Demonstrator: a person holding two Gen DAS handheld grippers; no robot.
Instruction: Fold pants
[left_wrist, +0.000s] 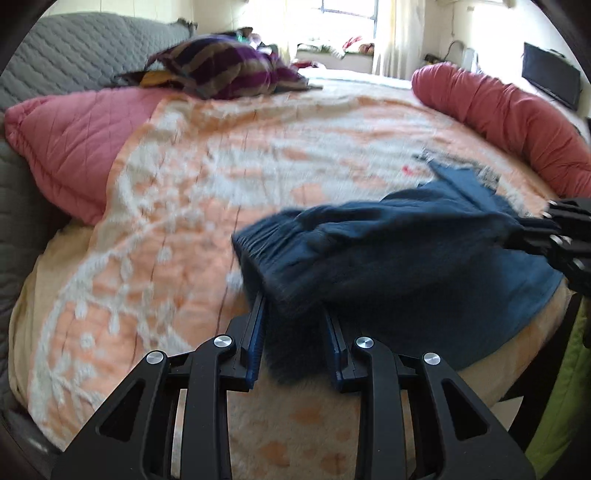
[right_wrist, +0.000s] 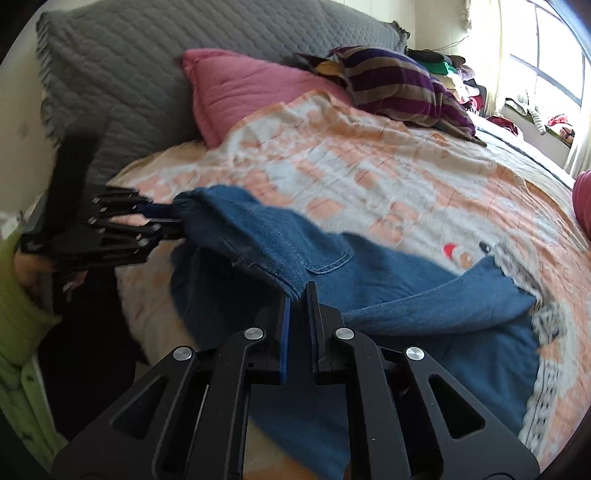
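Note:
Blue denim pants (right_wrist: 369, 295) lie near the bed's front edge, partly lifted at the waistband. My left gripper (left_wrist: 295, 314) is shut on a bunched waistband end of the pants (left_wrist: 388, 251); it also shows in the right wrist view (right_wrist: 162, 218), holding that end up at the left. My right gripper (right_wrist: 298, 295) is shut on the other waistband corner, near a back pocket (right_wrist: 328, 254). It shows at the right edge of the left wrist view (left_wrist: 535, 225). The frayed leg hems (right_wrist: 517, 273) rest on the bedspread.
The bed has an orange and white bedspread (left_wrist: 207, 192). A pink pillow (left_wrist: 74, 147), a grey quilted headboard cover (right_wrist: 166, 66), a striped purple blanket (left_wrist: 229, 66) and a red bolster (left_wrist: 509, 114) ring it. A green cloth (right_wrist: 18, 314) hangs off the bed's side.

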